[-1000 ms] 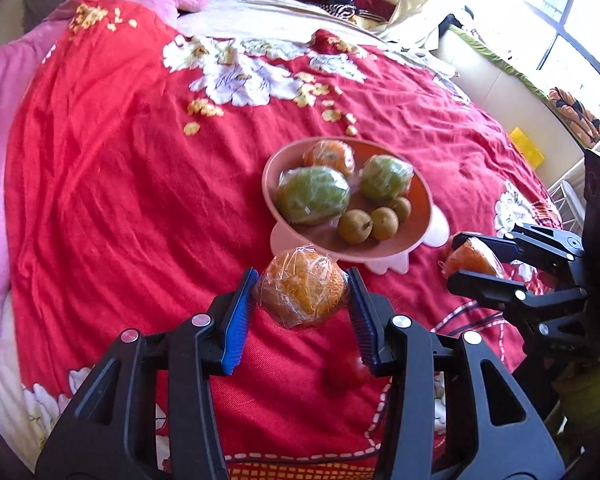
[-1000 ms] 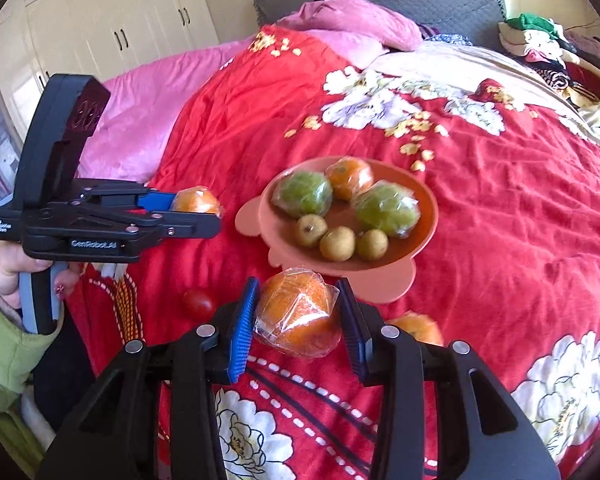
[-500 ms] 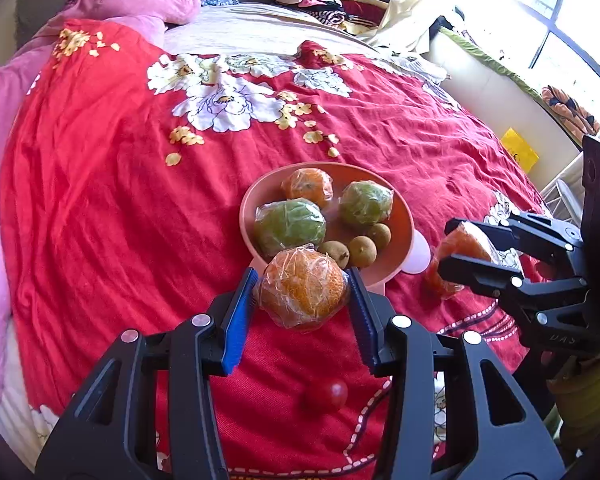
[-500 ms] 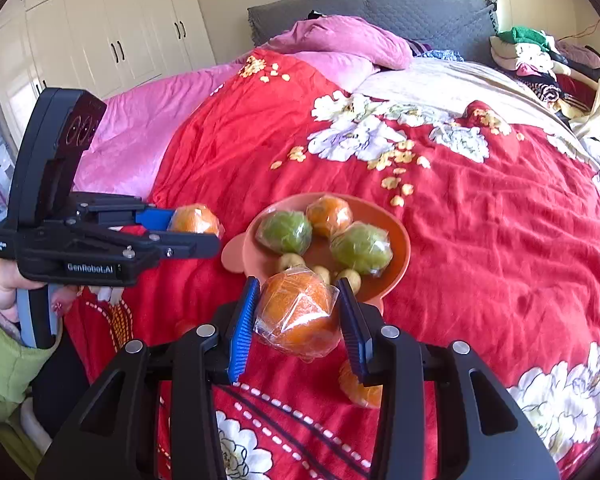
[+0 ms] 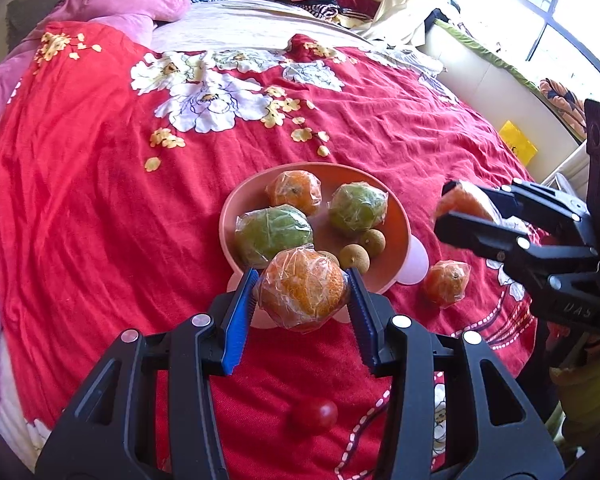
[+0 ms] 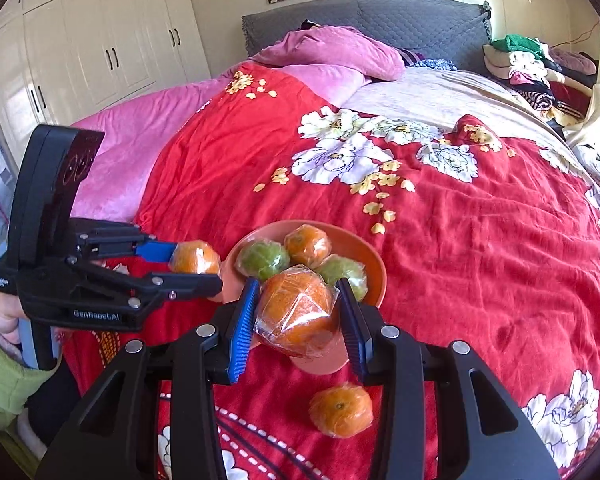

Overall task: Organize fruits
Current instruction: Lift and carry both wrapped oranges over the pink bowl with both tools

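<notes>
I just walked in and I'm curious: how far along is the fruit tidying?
Partly done. The orange plate already holds wrapped oranges, green fruits and small brown ones. In hand: the left hand-held gripper and the right hand-held gripper each clamp a wrapped orange. Left on the red bedspread: one wrapped orange beside the plate and a small red fruit.

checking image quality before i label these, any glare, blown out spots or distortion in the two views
Left wrist view: the window at top right is blown out white, and sun glints off the film on the wrapped orange in the left gripper. Right wrist view: even light, sharp, no blowout. Both views: fisheye bends the red bedspread and darkens the corners.
</notes>
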Demonstrator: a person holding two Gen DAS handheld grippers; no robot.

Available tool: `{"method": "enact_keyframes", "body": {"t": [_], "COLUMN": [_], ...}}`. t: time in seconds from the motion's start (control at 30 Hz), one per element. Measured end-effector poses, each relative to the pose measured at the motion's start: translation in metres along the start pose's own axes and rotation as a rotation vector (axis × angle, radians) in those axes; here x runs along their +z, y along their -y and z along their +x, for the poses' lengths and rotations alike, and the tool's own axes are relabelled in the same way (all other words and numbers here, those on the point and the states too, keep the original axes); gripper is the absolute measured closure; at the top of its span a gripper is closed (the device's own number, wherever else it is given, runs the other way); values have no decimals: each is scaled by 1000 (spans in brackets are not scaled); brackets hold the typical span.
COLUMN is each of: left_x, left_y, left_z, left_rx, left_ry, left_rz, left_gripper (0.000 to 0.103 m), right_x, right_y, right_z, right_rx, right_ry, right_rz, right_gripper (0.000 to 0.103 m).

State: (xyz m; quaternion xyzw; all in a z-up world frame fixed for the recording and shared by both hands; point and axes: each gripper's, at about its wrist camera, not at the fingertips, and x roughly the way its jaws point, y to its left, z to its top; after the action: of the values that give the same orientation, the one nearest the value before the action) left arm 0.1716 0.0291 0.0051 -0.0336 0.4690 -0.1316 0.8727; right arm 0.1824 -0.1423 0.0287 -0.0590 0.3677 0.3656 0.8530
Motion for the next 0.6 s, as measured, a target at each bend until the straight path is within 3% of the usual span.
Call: {"method": "enact_keyframes", "body": {"t": [0.6], "left_x": [1], "left_y": [3], "left_z": [31], "left_rx": [3], "left_ry": [-45], "left_rz": [13], "left_gripper": [66], "right_x": [1], "right_y": [18], "right_z": [22], "right_rx": [-15], "right_ry": [-20], "right_rz": [25], "right_gripper": [65]}}
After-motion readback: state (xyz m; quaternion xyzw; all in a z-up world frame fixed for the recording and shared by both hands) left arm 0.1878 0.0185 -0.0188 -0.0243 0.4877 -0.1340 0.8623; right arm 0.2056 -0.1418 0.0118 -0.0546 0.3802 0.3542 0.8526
